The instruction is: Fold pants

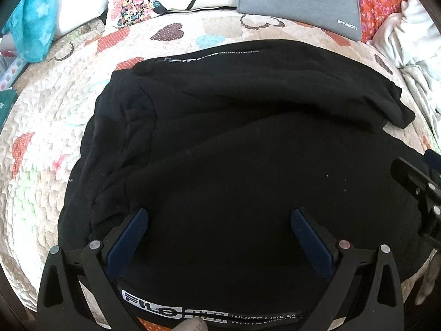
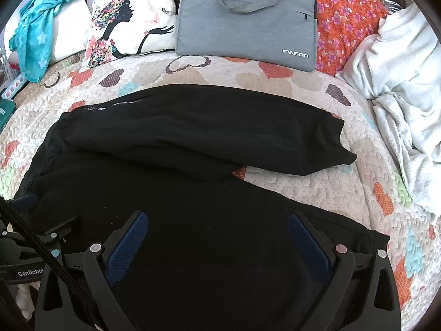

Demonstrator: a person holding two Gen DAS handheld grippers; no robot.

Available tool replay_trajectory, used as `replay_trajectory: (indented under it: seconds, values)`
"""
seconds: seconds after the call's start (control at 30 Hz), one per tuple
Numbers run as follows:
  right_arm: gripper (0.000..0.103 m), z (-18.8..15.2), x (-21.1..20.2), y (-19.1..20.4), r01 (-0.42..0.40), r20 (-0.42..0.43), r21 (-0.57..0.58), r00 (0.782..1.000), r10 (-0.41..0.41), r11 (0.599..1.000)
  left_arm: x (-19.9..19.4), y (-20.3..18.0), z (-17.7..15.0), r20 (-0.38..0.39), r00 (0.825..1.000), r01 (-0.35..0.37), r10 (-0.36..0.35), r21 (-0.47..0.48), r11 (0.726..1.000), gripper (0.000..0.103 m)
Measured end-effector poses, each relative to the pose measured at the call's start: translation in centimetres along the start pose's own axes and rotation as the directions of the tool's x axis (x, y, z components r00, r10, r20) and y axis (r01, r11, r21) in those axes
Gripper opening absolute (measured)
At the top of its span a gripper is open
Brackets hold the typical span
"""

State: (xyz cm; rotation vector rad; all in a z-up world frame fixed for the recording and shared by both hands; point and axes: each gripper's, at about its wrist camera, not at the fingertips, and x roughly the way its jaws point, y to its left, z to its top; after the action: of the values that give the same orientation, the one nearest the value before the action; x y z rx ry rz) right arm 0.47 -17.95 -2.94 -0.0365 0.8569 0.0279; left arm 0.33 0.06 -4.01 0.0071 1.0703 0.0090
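Observation:
Black pants (image 1: 234, 138) lie spread on a quilted bedspread with heart patches (image 1: 41, 138), both legs pointing right, with white lettering along the side near the front edge. My left gripper (image 1: 219, 216) is open and empty just above the near leg. My right gripper (image 2: 217, 220) is open and empty over the same leg further right; the pants (image 2: 193, 143) show their two cuffs at the right. The right gripper's body shows at the right edge of the left wrist view (image 1: 421, 193). The left gripper's body shows at the lower left of the right wrist view (image 2: 33, 237).
A grey laptop bag (image 2: 245, 22) leans at the back, beside a white pillow with a flower silhouette print (image 2: 129, 24). A teal cloth (image 2: 38, 33) lies at the back left. A crumpled white blanket (image 2: 399, 82) and an orange floral cover (image 2: 347, 11) lie to the right.

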Motion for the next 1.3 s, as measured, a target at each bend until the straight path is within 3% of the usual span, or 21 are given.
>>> replay_trajectory:
  seconds: [0.33,0.43,0.5,0.6,0.7,0.83,1.07,1.23,1.3]
  values:
    - [0.103,-0.2,0.0,-0.5,0.03,-0.002,0.012,1.0,-0.03,0.999,-0.3,0.4,-0.3,-0.006,0.999,0.046,-0.046,0.043,0.998,0.103]
    - [0.103,-0.2,0.0,-0.8,0.044,0.003,0.02,0.999,-0.044,0.999,-0.9,0.6,-0.2,0.009,0.998,0.059,-0.059,0.032,0.998,0.096]
    - [0.103,-0.2,-0.1,-1.0,0.053,0.012,0.028,0.999,-0.053,0.998,-1.7,1.0,0.1,0.034,0.996,0.084,-0.084,0.014,0.996,0.09]
    - [0.103,-0.2,-0.4,-1.4,0.066,0.038,0.041,0.997,-0.068,0.997,-3.4,2.6,0.9,0.093,0.986,0.144,-0.139,-0.05,0.988,0.09]
    - [0.103,-0.2,-0.7,-1.7,0.025,0.07,0.053,0.997,-0.029,0.998,-4.6,4.6,2.0,0.132,0.978,0.178,-0.163,-0.109,0.978,0.09]
    - [0.103,-0.2,-0.4,-1.4,-0.024,0.051,0.028,0.998,0.022,0.999,-5.6,7.7,4.7,0.164,0.979,0.145,-0.118,-0.16,0.976,0.09]
    - [0.102,0.1,-0.1,-0.5,-0.025,0.025,0.004,0.999,0.024,1.0,-5.6,10.4,10.3,0.218,0.976,0.062,-0.024,-0.166,0.984,0.09]
    - [0.102,0.2,0.5,-1.0,-0.006,0.017,0.017,1.0,0.006,1.0,-3.7,11.4,11.3,0.214,0.977,0.053,-0.01,-0.193,0.98,0.087]
    - [0.102,0.3,0.5,-1.3,-0.006,0.026,0.027,1.0,0.005,1.0,-2.8,11.7,11.5,0.189,0.982,0.051,-0.013,-0.196,0.979,0.082]
